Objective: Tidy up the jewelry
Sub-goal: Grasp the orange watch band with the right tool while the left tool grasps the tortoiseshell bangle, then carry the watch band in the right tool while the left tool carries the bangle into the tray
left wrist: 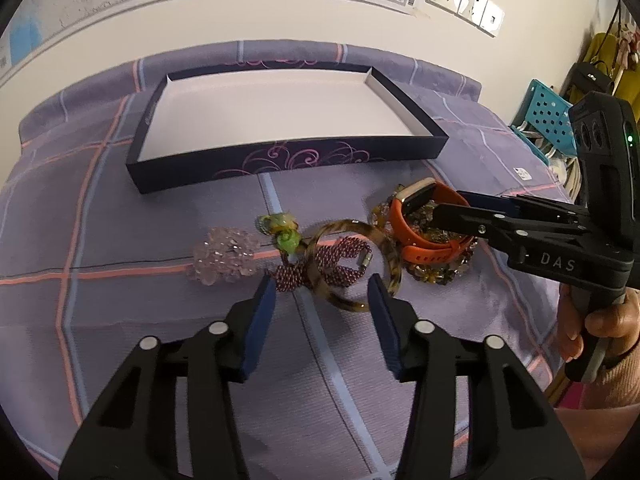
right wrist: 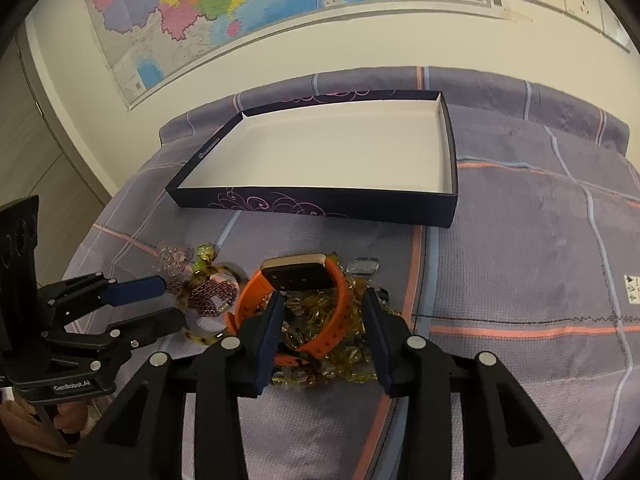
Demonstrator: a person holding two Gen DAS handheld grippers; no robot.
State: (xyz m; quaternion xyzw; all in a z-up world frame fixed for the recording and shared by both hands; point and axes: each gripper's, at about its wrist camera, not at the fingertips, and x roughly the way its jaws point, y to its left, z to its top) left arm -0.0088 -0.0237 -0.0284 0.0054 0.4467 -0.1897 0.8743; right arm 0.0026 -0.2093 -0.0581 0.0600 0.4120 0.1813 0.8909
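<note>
Jewelry lies in a heap on the purple plaid cloth: a pink crystal piece (left wrist: 224, 258), a green bead charm (left wrist: 286, 236), a maroon beaded bracelet (left wrist: 324, 266), a tortoiseshell bangle (left wrist: 352, 260), an orange-strapped watch (left wrist: 432, 216) on amber beads (left wrist: 440, 272). My left gripper (left wrist: 322, 286) is open, its fingers on either side of the bangle and the maroon bracelet. My right gripper (right wrist: 324, 300) is open with the watch (right wrist: 304, 292) and amber beads (right wrist: 320, 360) between its fingers. The dark box lid (left wrist: 280, 158) with a white inside stands empty behind.
The cloth covers a table set against a wall with a map (right wrist: 240, 0) and power sockets (left wrist: 464, 0). A teal perforated basket (left wrist: 548, 120) stands off the right edge. A small white label (right wrist: 632, 288) lies on the cloth at right.
</note>
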